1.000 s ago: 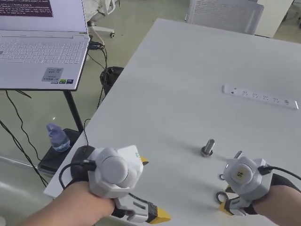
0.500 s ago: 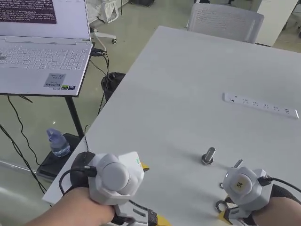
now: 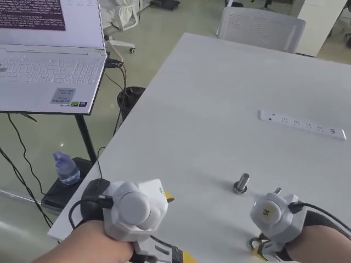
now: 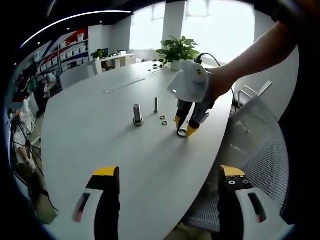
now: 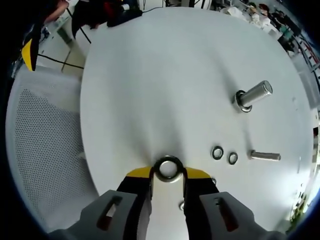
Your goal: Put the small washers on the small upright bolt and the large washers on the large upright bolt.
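My right gripper (image 5: 168, 173) is shut on a large washer (image 5: 168, 168), its yellow tips on either side of the ring at the table top. From the left gripper view, that right gripper (image 4: 185, 131) stands tip-down with the washer (image 4: 182, 133) in it. The large upright bolt (image 5: 253, 95) (image 3: 241, 183) stands beyond, the small upright bolt (image 5: 265, 156) (image 4: 156, 104) to its right. Two small washers (image 5: 217, 152) (image 5: 232, 158) lie between. My left gripper (image 4: 167, 175) (image 3: 176, 226) is open and holds nothing, near the table's front edge.
The white table (image 3: 219, 98) carries a power strip (image 3: 301, 124) at the back right. A laptop (image 3: 49, 66) stands on a stand to the left, with a water bottle (image 3: 64, 167) on the floor below. A chair (image 3: 260, 27) stands at the far end.
The head camera has shifted. My right gripper has leaned a little to the left over the large washer, which stays in place. The left gripper has not moved.
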Tool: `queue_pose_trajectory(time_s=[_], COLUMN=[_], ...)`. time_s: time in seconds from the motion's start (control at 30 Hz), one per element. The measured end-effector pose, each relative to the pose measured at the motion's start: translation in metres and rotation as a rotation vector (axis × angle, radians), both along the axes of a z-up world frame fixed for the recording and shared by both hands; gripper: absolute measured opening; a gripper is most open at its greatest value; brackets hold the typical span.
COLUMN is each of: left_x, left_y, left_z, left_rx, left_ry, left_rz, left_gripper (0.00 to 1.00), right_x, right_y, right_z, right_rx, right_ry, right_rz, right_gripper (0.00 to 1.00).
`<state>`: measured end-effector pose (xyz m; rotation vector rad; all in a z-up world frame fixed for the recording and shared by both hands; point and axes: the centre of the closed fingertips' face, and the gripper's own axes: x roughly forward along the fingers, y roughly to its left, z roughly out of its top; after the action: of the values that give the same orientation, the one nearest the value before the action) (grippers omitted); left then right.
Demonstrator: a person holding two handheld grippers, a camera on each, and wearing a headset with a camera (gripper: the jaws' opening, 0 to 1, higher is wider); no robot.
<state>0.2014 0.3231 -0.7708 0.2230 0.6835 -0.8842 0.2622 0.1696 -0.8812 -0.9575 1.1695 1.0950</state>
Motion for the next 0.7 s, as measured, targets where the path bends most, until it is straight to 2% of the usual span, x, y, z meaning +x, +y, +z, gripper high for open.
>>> queue_pose_trajectory(time_s=[0.13,0.37,0.7], left_x=[0.0005,0.0017,-0.0013], left_y=[0.0000,-0.0027,-0.0054], left_z=[-0.0002,0.0042,0.0020], left_rx=[0.005,-0.011,-0.005], left_ry=[0.002,0.001,0.011], left_rz=[0.001,0.013,0.004], left_gripper=[0.80,0.80,0.80], right_x=[0.0003,0.0002,0.0001], right_y=[-0.0010,-0.0017,-0.0016], right_z=[0.0009,0.0013,0.0016], right_rx=[-0.017,0.020,0.030], right_ry=[0.006,-0.005,0.005], right_rz=[0.011,0.007,0.001], right_gripper=[0.22,0.21,0.22])
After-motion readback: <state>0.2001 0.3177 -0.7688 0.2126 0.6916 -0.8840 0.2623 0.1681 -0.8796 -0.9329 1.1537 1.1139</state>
